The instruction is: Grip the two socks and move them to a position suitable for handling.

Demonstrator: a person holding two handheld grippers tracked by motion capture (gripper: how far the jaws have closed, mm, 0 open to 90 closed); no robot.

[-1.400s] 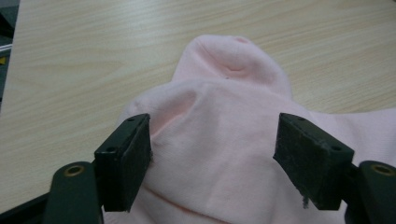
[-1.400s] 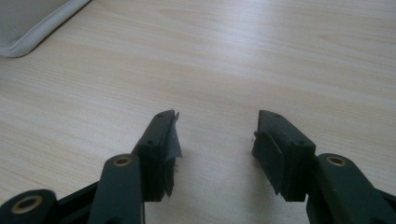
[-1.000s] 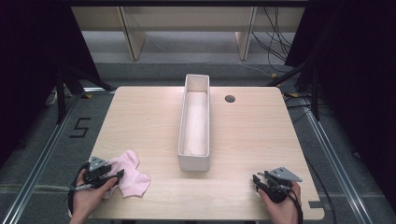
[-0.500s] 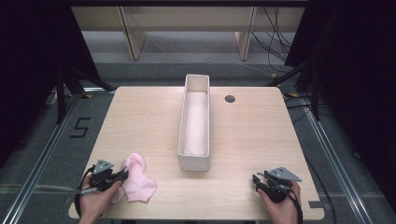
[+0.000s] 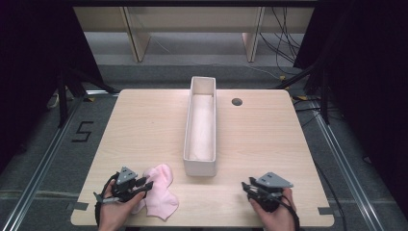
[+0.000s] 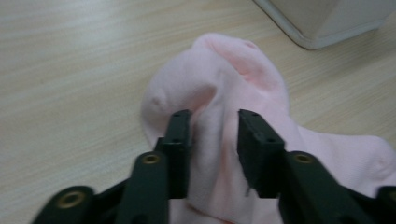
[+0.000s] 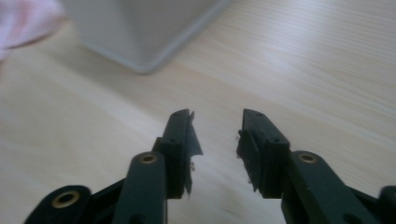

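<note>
A pink sock (image 5: 159, 191) lies bunched on the wooden table (image 5: 144, 125), near the front edge and left of a long white box (image 5: 200, 167). My left gripper (image 5: 147, 183) sits over the sock's left side. Its jaws have just been opening. In the left gripper view a raised fold of the sock (image 6: 233, 70) runs between the parted jaws of the left gripper (image 6: 214, 126), which stand loose around it. My right gripper (image 5: 248, 186) rests at the front right, pointing at the box's near corner (image 7: 140, 28). Its jaws have just been closing, and the right gripper (image 7: 215, 126) has nothing between them.
The white box runs from the table's middle toward the back, and its inside looks pale pink. A small dark round hole (image 5: 236, 101) sits in the tabletop right of the box's far end. The table's front edge lies just under both hands.
The left hand has moved right and nearer the front edge, dragging the sock with it and bunching it. The right hand has shifted left toward the box, and its jaws stand narrower.
</note>
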